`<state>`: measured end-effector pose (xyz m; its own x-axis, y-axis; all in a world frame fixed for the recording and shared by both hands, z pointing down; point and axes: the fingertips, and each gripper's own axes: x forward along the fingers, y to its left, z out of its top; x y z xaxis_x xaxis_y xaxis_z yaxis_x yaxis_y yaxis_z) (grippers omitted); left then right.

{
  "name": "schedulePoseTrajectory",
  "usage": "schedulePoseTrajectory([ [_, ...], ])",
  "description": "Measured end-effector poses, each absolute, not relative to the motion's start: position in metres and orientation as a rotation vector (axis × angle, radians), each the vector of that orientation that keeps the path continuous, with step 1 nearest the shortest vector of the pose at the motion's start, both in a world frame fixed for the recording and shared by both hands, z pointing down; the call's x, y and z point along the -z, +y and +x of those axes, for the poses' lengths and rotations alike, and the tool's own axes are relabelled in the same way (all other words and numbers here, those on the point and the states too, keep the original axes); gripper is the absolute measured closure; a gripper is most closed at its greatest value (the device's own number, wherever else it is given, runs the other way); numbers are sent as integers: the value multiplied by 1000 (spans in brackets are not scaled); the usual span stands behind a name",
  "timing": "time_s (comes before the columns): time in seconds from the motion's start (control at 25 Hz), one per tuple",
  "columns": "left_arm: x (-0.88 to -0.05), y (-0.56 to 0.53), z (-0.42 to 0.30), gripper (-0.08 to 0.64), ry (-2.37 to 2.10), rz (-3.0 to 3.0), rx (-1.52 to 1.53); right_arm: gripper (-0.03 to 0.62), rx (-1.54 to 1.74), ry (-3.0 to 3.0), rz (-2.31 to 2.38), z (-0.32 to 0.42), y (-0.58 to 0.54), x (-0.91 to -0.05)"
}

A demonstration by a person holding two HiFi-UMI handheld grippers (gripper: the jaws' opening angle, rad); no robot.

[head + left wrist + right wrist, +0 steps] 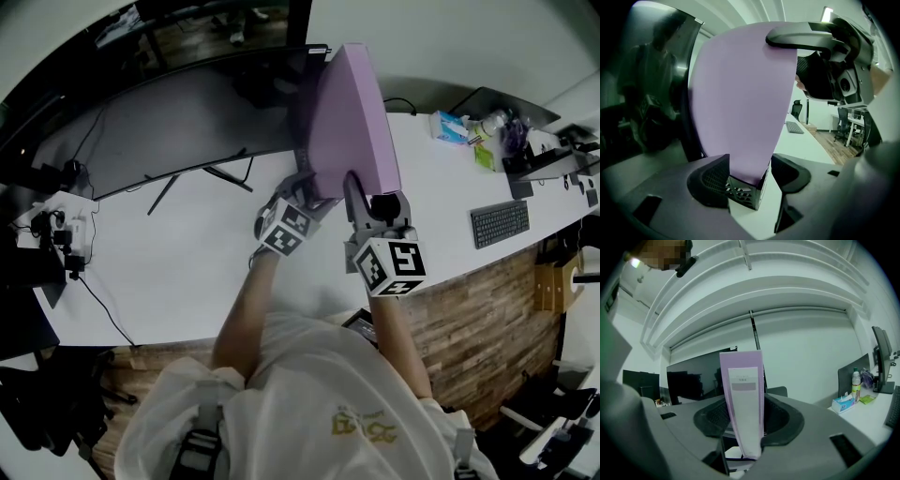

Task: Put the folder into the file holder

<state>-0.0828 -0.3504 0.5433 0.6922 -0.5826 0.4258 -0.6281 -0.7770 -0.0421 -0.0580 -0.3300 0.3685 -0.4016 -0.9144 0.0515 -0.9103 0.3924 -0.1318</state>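
Over the white surface (187, 272), the head view showed the purple folder (352, 112) standing upright at the monitor's (178, 122) right end, with open room on both sides. My left gripper's (749, 177) view showed what the head view did not: the black mesh file holder (743, 193), my jaws closed on it, with the folder's lower end inside. My right gripper's (747, 420) view showed its jaws clamped on the folder's labelled spine, and a tissue box (843, 403) well off to the right.
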Motion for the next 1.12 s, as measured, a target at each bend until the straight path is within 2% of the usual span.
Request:
schedulePoseTrajectory([
  [1.12, -561, -360, -84, 261, -954, 2759, -630, 397, 272, 2665, -1763, -75, -368, -409],
])
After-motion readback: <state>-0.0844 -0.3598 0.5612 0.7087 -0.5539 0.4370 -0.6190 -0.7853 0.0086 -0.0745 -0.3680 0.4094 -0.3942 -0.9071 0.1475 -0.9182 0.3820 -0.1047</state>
